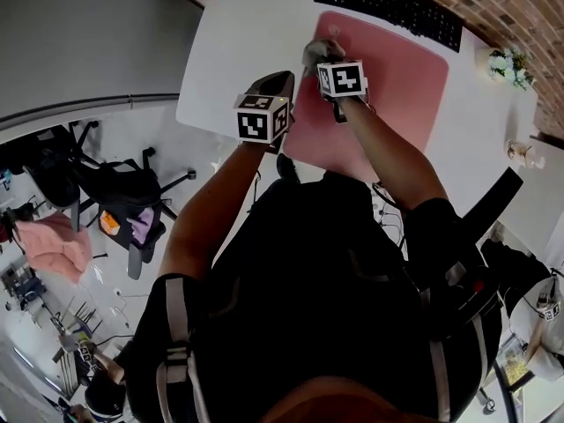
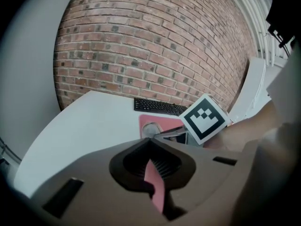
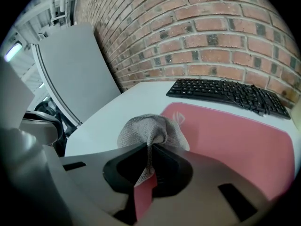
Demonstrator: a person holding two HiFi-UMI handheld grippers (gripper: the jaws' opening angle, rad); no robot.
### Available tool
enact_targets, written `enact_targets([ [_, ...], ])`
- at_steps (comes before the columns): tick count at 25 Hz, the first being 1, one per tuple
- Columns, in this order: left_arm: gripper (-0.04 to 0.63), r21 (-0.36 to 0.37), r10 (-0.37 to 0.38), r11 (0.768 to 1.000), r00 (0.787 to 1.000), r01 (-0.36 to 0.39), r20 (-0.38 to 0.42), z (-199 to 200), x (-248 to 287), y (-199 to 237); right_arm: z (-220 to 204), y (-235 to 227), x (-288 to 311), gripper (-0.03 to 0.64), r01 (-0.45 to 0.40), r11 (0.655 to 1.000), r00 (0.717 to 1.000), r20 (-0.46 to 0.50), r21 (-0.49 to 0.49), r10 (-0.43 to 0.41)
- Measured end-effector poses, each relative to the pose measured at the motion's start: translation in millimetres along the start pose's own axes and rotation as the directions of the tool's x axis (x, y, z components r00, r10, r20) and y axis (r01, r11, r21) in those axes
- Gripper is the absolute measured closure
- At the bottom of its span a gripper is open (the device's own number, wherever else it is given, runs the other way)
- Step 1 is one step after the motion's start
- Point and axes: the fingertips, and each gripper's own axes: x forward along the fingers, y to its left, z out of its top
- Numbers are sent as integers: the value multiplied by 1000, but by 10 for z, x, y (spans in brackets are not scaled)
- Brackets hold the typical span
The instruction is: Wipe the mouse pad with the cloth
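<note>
A pink mouse pad (image 1: 397,77) lies on the white desk (image 1: 238,42), in front of a black keyboard (image 1: 388,7). My right gripper (image 1: 321,58) is shut on a bunched grey cloth (image 1: 319,48), which rests on the pad's near left corner. In the right gripper view the cloth (image 3: 150,128) bulges out of the closed jaws (image 3: 149,147) over the pad (image 3: 235,135). My left gripper (image 1: 284,79) hovers at the pad's left edge with its jaws together and nothing between them. The left gripper view shows its tips (image 2: 150,142) and the pad (image 2: 157,122) beyond them.
A small potted plant (image 1: 509,64) and a little bottle (image 1: 522,154) stand at the desk's right side. Black office chairs (image 1: 115,192) are on the floor to the left. A brick wall (image 3: 211,36) rises behind the keyboard (image 3: 225,93).
</note>
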Motion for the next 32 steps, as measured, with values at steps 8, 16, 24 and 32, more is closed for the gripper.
enact_targets([
  [8, 595, 12, -67, 998, 998, 67, -16, -5, 115, -319, -158, -300, -134, 583, 21, 999, 1000, -9, 45, -21],
  [16, 595, 73, -133, 988, 990, 137, -49, 13, 251, -666, -350, -705, -421, 583, 71, 989, 997, 5, 129, -72],
  [24, 595, 149, -213, 964, 975, 219, -58, 115, 380, -1094, -527, -1219, -756, 583, 146, 966, 988, 22, 211, -154],
  [32, 595, 212, -273, 935, 958, 285, -89, 146, 522, -1519, -803, -1663, -1063, 583, 203, 943, 976, 28, 264, -218],
])
